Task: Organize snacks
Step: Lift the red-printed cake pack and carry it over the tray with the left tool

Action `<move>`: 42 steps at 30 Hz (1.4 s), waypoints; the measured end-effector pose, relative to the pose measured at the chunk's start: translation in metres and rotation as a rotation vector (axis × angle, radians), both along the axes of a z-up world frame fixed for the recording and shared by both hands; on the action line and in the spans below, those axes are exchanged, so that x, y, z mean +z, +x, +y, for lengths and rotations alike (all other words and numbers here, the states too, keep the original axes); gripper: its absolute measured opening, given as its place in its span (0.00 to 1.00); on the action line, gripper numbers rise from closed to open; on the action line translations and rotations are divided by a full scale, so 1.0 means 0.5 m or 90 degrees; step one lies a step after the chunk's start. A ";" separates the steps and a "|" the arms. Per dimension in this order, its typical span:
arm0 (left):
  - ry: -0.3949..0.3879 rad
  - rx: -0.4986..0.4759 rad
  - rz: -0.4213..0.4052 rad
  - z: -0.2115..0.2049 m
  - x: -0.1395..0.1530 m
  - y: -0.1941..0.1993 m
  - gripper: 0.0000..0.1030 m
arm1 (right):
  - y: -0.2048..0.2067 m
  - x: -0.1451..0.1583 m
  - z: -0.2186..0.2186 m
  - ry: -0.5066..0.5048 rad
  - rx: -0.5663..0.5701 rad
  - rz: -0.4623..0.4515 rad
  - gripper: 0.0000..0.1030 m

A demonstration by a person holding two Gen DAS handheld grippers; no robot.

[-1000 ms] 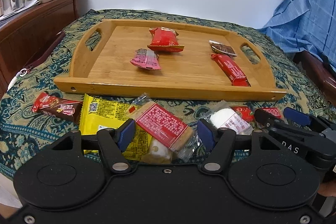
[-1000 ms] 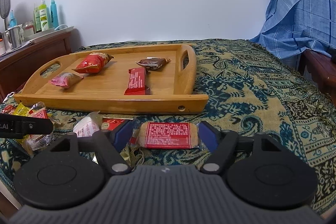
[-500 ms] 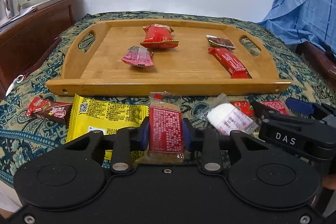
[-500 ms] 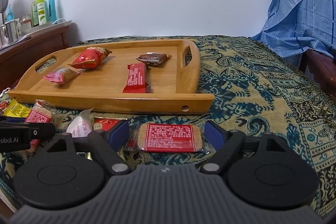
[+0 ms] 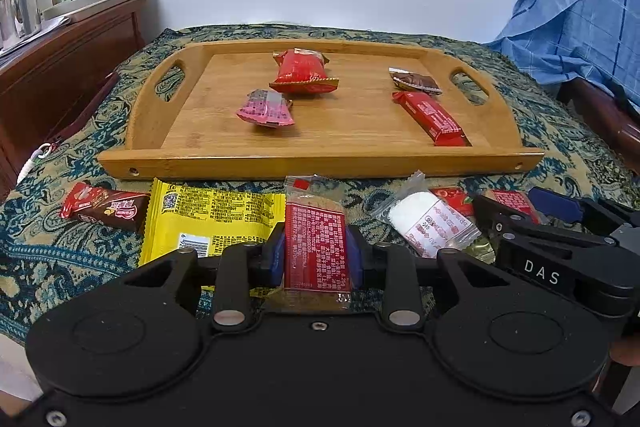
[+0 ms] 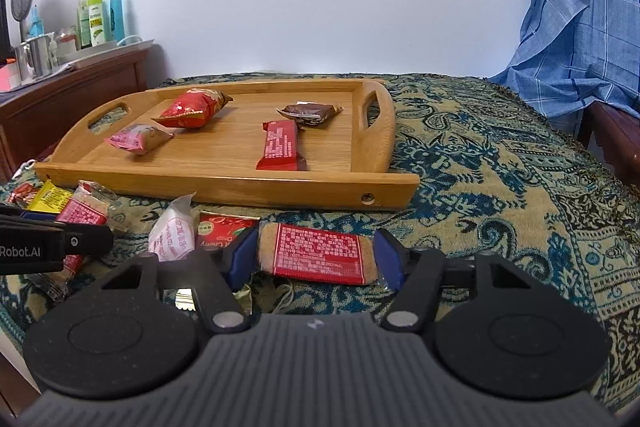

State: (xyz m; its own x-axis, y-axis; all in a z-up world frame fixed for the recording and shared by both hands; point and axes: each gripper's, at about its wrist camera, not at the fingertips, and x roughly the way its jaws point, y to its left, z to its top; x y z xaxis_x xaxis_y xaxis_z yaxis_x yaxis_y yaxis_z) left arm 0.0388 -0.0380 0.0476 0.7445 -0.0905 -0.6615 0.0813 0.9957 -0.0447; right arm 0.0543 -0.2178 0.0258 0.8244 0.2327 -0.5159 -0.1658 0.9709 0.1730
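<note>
My left gripper [image 5: 315, 255] is shut on a red-labelled cracker packet [image 5: 315, 235], held end-up just above the patterned cloth. A second cracker packet [image 6: 316, 253] lies flat on the cloth between the blue pads of my right gripper [image 6: 316, 259]. Those jaws are closing, and the pads stand right at the packet's two ends. Beyond both lies the wooden tray [image 5: 320, 169] with a red bag [image 5: 302, 73], a pink packet [image 5: 264, 109], a red bar [image 5: 432, 117] and a brown packet [image 5: 414, 83].
On the cloth in front of the tray lie a yellow packet [image 5: 208, 215], a red-brown bar [image 5: 106, 209], a white packet [image 5: 428, 223] and a small red sachet [image 6: 220, 231]. A wooden dresser [image 5: 80, 39] with bottles stands left. Blue cloth [image 5: 580, 7] hangs right.
My left gripper closed on the cracker packet, which turned end-up between the pads. My right jaws narrowed around the other packet, which has not moved.
</note>
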 end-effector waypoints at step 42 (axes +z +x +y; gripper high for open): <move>-0.016 -0.019 -0.033 0.014 0.062 -0.051 0.28 | -0.077 0.047 0.004 0.028 0.029 -0.042 0.63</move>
State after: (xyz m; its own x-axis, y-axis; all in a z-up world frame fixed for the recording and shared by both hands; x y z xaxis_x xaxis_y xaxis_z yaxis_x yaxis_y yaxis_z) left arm 0.0134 -0.0311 0.0788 0.7745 -0.1299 -0.6191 0.1143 0.9913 -0.0649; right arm 0.0158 -0.2157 0.0494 0.8442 0.2919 -0.4496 -0.2222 0.9538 0.2021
